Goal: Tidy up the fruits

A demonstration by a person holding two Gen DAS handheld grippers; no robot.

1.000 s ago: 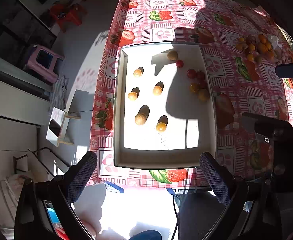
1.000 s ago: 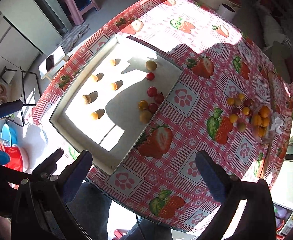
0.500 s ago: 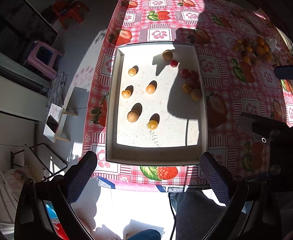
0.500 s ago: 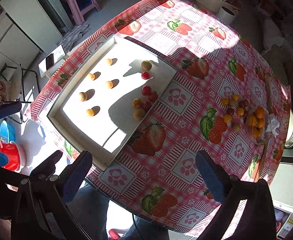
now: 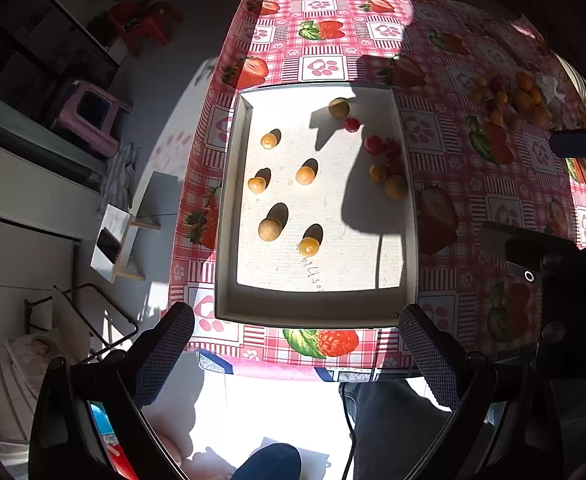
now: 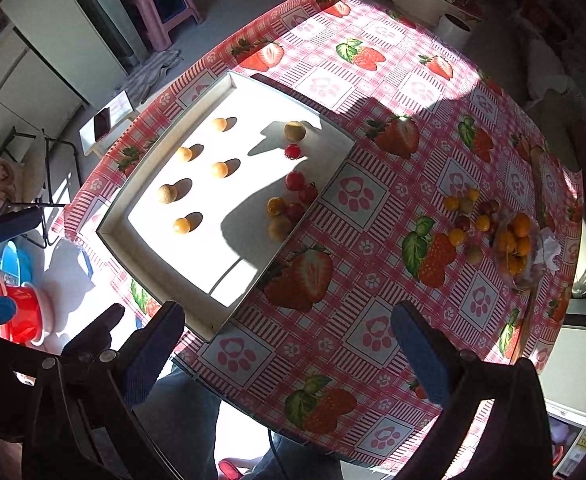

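Both grippers hang above the near table edge, the left gripper (image 5: pixel 295 350) and right gripper (image 6: pixel 289 346) each spread wide and empty. The white tray (image 5: pixel 229 208) holds yellow fruits on its left and red tomatoes (image 5: pixel 373 145) at right; more fruit, perhaps kumquats (image 6: pixel 517 236), lies far right on the tablecloth (image 6: pixel 373 336).

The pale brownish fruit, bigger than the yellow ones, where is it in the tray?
In the left wrist view the pale brownish fruit lies in the white tray, on its sunlit left half towards the near end, just left of a yellow fruit.

Fruit pile (image 5: pixel 511 98) far right (in shadow): kinds unclear; handwriting (image 5: pixel 311 270) on tray unreadable.
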